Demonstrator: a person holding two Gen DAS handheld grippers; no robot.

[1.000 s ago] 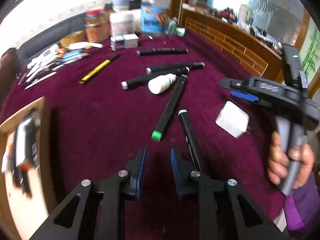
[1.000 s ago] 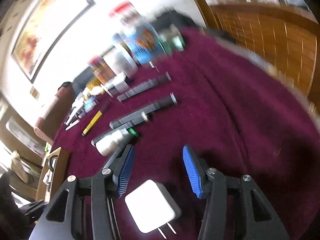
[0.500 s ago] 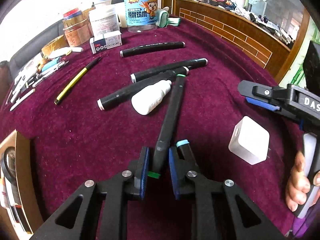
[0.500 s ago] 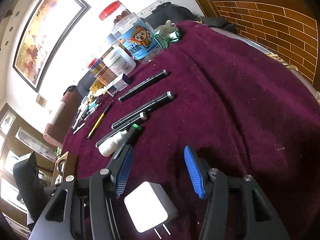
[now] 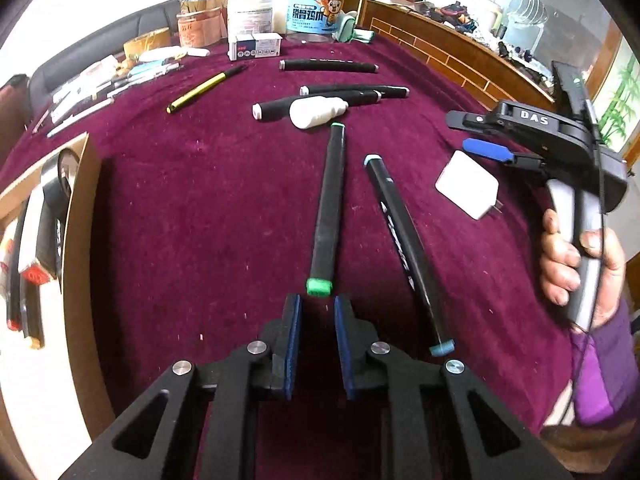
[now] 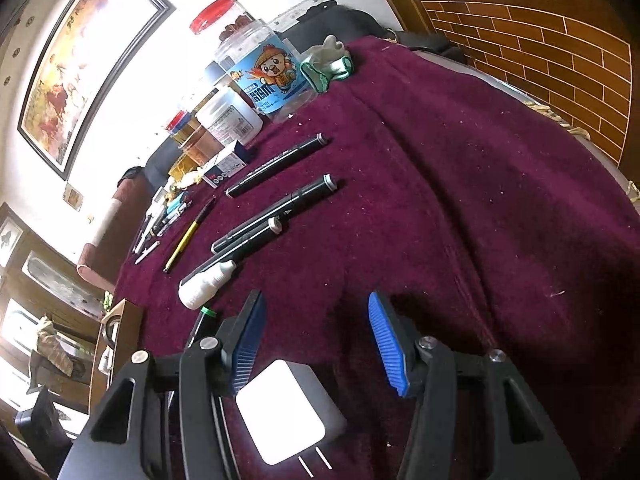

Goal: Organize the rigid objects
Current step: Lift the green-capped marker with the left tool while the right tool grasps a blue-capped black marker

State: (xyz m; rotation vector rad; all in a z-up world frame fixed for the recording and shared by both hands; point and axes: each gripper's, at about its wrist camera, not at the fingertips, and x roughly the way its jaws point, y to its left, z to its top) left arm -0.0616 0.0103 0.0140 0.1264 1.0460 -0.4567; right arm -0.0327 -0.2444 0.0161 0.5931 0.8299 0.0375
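A black marker with green ends point(image 5: 330, 200) lies on the maroon cloth, its near cap just ahead of my left gripper point(image 5: 316, 312). The left pads stand a narrow gap apart with nothing between them. To its right a teal-capped marker point(image 5: 404, 252) lies slanted. A white charger plug point(image 5: 466, 190) rests under my right gripper point(image 5: 468, 134), which a hand holds. In the right wrist view the right gripper point(image 6: 316, 300) is open above the cloth, with the charger point(image 6: 286, 412) back near its base, not between the pads. A white bottle point(image 5: 316, 112) lies beyond the green marker.
Three more black markers point(image 5: 328, 66) point(image 5: 356, 90) point(image 5: 280, 108) and a yellow pencil point(image 5: 204, 88) lie farther back. Jars point(image 5: 318, 4), small boxes and pens crowd the far edge. A wooden box point(image 5: 76, 216) holding tape and tools stands at the left.
Half a second ago my left pads stood around the green marker's near end. Now the gripper is back from it, and the marker lies nearer and straighter, clear of the bottle. The right gripper stayed put.
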